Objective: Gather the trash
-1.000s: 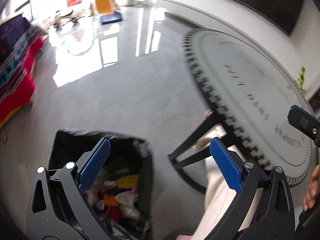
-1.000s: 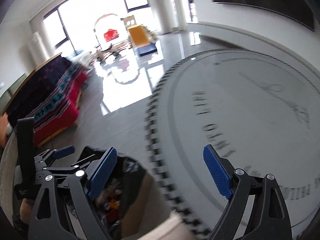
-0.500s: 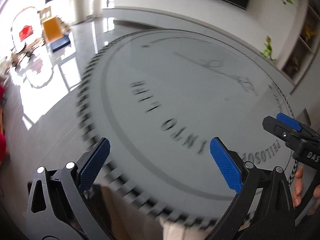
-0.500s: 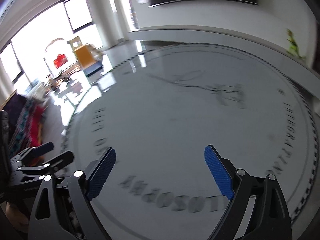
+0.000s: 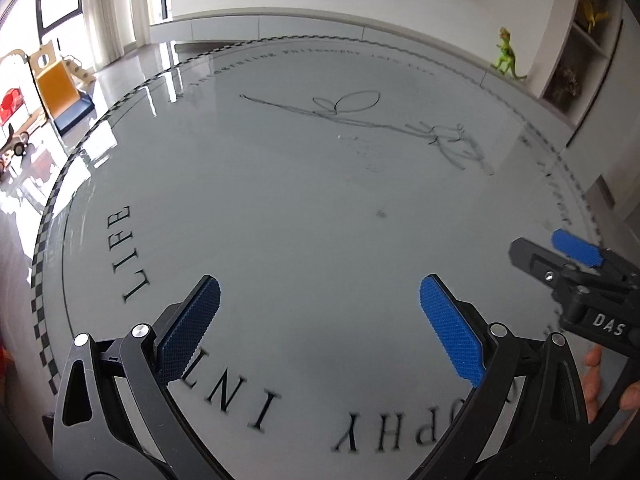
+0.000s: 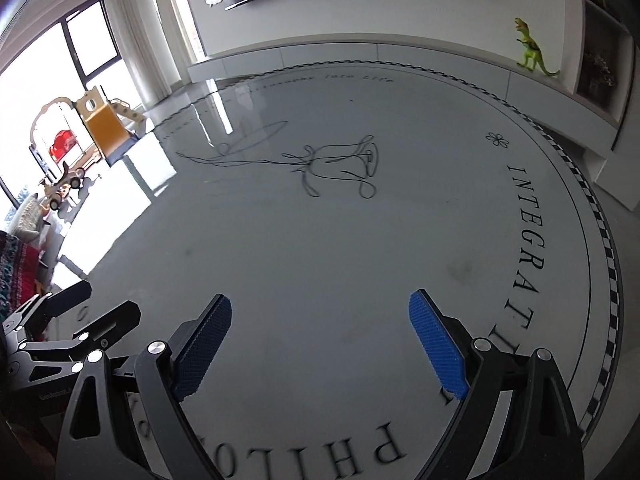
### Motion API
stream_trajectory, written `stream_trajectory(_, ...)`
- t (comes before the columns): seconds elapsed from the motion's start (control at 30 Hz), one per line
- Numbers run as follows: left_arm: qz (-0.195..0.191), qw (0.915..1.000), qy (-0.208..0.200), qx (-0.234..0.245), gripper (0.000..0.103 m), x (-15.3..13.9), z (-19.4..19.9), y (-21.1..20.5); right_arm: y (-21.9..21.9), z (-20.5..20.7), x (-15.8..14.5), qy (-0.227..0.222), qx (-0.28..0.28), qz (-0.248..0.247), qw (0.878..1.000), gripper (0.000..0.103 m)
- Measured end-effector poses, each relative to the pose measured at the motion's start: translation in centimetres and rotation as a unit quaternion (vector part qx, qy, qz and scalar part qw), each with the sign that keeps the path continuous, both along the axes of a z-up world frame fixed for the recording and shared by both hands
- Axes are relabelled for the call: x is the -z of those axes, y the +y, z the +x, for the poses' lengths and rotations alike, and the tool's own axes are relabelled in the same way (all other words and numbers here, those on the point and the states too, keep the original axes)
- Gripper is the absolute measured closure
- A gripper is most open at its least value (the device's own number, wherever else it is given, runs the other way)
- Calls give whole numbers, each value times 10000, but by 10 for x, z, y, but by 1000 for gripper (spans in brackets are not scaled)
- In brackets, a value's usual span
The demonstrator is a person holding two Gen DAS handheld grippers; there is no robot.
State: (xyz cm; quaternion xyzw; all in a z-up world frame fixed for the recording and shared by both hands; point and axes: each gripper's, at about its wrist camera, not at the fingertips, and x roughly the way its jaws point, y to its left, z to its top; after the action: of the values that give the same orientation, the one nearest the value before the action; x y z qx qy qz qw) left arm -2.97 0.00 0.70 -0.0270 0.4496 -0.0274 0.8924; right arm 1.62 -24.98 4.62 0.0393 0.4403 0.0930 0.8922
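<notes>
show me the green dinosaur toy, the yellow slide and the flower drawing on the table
green dinosaur toy (image 6: 532,54), right wrist view, its body
yellow slide (image 6: 107,128), right wrist view, its sloping face
flower drawing (image 6: 340,164), right wrist view, the bloom outline

A round grey table (image 5: 320,208) with printed lettering lies under the gripper. Far ahead to the right stands a green dinosaur (image 6: 534,56); far left, a yellow slide (image 6: 106,126).

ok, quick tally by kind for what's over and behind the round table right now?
Grippers: 2, left gripper and right gripper
Round table: 1
Green toy dinosaur: 1
Yellow toy slide: 1
Trash pieces on the tabletop: 0
Total: 5
</notes>
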Motion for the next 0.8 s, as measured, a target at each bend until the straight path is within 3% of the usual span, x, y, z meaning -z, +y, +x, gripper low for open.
stream_trajectory(0.3, 71, 9997, 106, -194, 6, 12, 20, 1, -2, 9, 13, 45, 55, -250, 9997, 10)
stream_trajectory(0.53, 397, 9989, 159, -204, 6, 13, 20, -5, 6, 11, 13, 121, -46, -439, 9990, 3)
stream_trajectory(0.8, 395, 9989, 160, -205, 6, 14, 21, -6, 15, 8, 15, 160, -53, -703, 9974, 3)
